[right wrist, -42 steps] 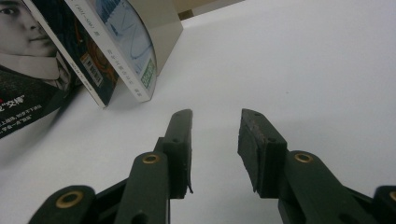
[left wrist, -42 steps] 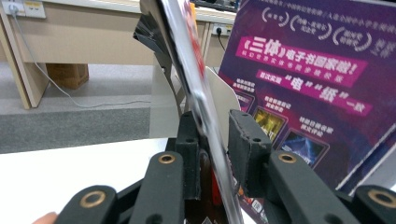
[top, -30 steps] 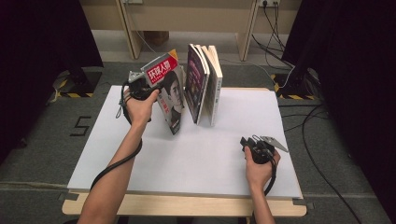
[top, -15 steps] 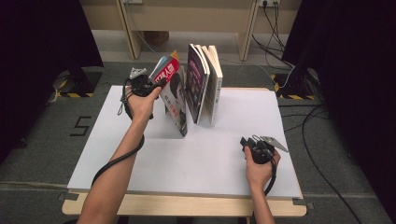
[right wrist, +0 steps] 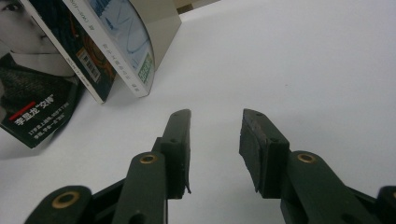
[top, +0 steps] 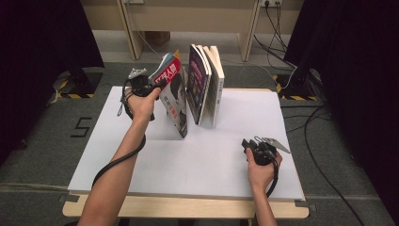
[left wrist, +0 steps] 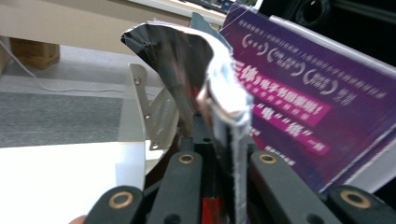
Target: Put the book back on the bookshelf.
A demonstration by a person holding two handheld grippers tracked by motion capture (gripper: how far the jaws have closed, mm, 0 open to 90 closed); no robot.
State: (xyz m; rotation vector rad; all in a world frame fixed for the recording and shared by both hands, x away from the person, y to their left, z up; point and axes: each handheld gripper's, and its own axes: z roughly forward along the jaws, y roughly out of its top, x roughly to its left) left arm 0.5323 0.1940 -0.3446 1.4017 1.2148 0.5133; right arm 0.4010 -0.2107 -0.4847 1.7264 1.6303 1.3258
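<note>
On a white rectangular table (top: 197, 160), the left claw (top: 157, 84) had just been closing and was clenched on the top edge of a thin glossy magazine with a red title band (top: 173, 96), its pages crumpled between the jaws. The magazine stood tilted at the back left of the table, just beside 3 upright books, the nearest a purple-covered book (top: 196, 82). The right claw (top: 248, 143) rested released near the table's front right, jaws apart around nothing, well apart from the books.
</note>
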